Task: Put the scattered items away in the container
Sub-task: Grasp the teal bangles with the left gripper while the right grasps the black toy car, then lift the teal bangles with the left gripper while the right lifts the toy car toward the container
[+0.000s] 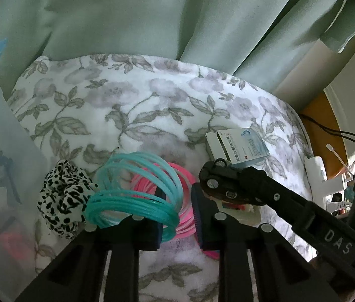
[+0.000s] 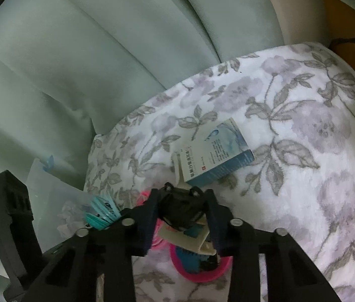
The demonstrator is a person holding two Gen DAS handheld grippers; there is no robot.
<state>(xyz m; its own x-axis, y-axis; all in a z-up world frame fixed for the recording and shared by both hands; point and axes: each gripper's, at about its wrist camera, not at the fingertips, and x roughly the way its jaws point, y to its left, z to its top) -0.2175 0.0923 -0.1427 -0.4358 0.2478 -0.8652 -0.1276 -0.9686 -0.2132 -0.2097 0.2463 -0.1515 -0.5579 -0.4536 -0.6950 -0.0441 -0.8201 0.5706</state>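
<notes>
On the floral blanket [image 1: 132, 105], my left gripper [image 1: 177, 229] is shut on a tangle of teal rings [image 1: 137, 176] and pink rings [image 1: 185, 176]. The teal ones loop over its left finger. A leopard-print scrunchie [image 1: 61, 201] lies just left of them. From the right, my right gripper [image 1: 219, 187] reaches in, shut on a small black toy car [image 1: 212, 176]. In the right wrist view the toy car [image 2: 180, 209] sits between the pads of the right gripper [image 2: 182, 217], above a beige card [image 2: 190, 241] and a pink-rimmed round item [image 2: 200, 269]. A blue-white medicine box [image 2: 215, 156] lies beyond.
A translucent plastic container [image 1: 1, 176] stands at the left edge with a few things inside. Green curtains [image 1: 127, 20] hang behind the blanket. A white power strip [image 1: 314, 171] and black cables [image 1: 328, 130] lie off the blanket's right edge on a wooden surface.
</notes>
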